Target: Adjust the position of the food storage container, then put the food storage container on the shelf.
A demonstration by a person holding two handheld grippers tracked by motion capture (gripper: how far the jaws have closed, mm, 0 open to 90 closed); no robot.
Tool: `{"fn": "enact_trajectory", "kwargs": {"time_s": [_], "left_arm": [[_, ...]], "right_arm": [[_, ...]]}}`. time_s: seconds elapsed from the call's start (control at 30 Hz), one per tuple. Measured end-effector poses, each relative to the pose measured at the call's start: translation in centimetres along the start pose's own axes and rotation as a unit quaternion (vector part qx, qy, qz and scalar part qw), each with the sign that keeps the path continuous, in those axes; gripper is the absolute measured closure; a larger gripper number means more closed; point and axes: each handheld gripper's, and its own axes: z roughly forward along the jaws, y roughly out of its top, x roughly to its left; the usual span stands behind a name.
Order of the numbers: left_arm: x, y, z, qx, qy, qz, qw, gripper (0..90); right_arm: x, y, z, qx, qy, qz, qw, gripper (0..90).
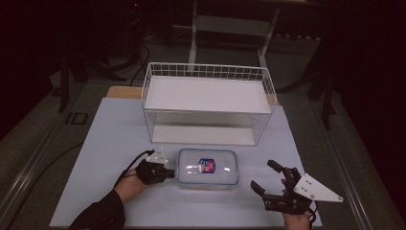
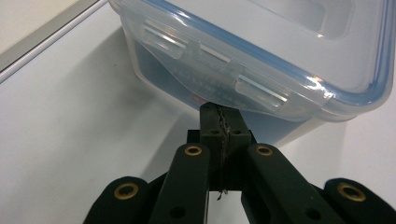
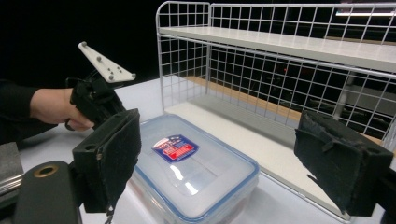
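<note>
I had my left gripper (image 1: 165, 172) shut tight, maybe touching the clear box (image 1: 208, 167) near the table's (image 1: 110, 139) front edge, my right gripper (image 1: 268, 179) wide open, so next I'd probably grab it.

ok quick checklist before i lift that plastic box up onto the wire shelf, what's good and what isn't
1. Right gripper open wide enough for the plastic box: ok, jaws spread, box ahead in the right gripper view.
2. Left gripper gripping the box: not ok, jaws shut together at the box's side under a lid latch, holding nothing.
3. Lid latched: the two side latches in the left gripper view look folded down; other sides cannot tell.
4. Wire shelf top free: ok, bare.
5. Box flat on the table: ok.
</note>
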Motion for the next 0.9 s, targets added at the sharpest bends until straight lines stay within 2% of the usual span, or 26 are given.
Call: {"fn": "enact_trajectory", "kwargs": {"time_s": [0.17, 0.2, 0.27, 0.3, 0.4, 0.43, 0.5, 0.57, 0.63, 0.7, 0.73, 0.77, 0.8, 0.83, 0.9], "left_arm": [[0.2, -0.3, -1.0, -0.005, -0.01, -0.004, 0.9999, 88.4], [0.1, -0.3, -1.4, -0.009, -0.005, -0.006, 0.9999, 84.4], [0.0, -0.4, -2.3, -0.017, -0.01, -0.01, 0.9997, 79.4], [-0.1, -0.3, -2.8, -0.022, -0.009, -0.013, 0.9996, 74.1], [-0.3, -0.1, -4.0, -0.039, -0.024, -0.028, 0.9986, 59.3], [-0.3, 0.0, -4.4, -0.048, -0.029, -0.036, 0.9978, 54.8], [-0.4, 0.5, -5.0, -0.076, -0.048, -0.052, 0.9946, 42.1], [-0.7, 1.1, -5.6, -0.108, -0.054, -0.054, 0.9912, 34.4], [-1.1, 1.8, -5.8, -0.128, -0.064, -0.053, 0.9883, 18.0], [-1.5, 2.9, -6.1, -0.142, -0.056, -0.054, 0.9867, 12.7], [-1.5, 2.9, -6.1, -0.142, -0.056, -0.054, 0.9867, 9.6], [-1.7, 3.5, -6.1, -0.15, -0.052, -0.059, 0.9855, 9.6], [-1.7, 4.0, -6.2, -0.151, -0.051, -0.064, 0.9852, 2.1], [-1.7, 4.4, -6.2, -0.154, -0.05, -0.068, 0.9845, 1.2], [-1.6, 5.2, -6.3, -0.156, -0.041, -0.081, 0.9837, 1.1]], "right_arm": [[0.0, -0.1, 0.1, 0.006, 0.003, 0.001, 1.0, 14.5], [-0.1, -0.2, 0.1, 0.009, 0.0, 0.0, 1.0, 14.4], [-0.2, -0.3, 0.3, 0.017, 0.005, 0.002, 0.9998, 13.7], [-0.2, -0.3, 0.4, 0.023, 0.008, 0.002, 0.9997, 13.5], [-0.2, -0.5, 0.9, 0.038, 0.007, -0.003, 0.9993, 12.4], [-0.2, -0.5, 1.1, 0.045, 0.008, -0.004, 0.9989, 11.7], [-0.1, -0.6, 1.6, 0.054, 0.001, -0.007, 0.9985, 11.1], [0.0, -0.5, 2.0, 0.058, 0.002, -0.002, 0.9983, 11.0], [0.0, -0.3, 2.1, 0.051, -0.001, 0.001, 0.9987, 11.0], [0.0, 0.2, 2.2, 0.044, -0.007, -0.003, 0.999, 11.0], [0.0, 0.2, 2.2, 0.044, -0.007, -0.003, 0.999, 11.0], [0.0, 0.4, 2.1, 0.039, -0.012, -0.003, 0.9992, 11.0], [-0.1, 0.8, 2.1, 0.034, -0.019, -0.005, 0.9992, 12.2], [-0.1, 1.1, 2.1, 0.032, -0.023, -0.007, 0.9992, 15.3], [-0.4, 1.7, 2.3, 0.036, -0.022, -0.002, 0.9991, 14.1]]}}
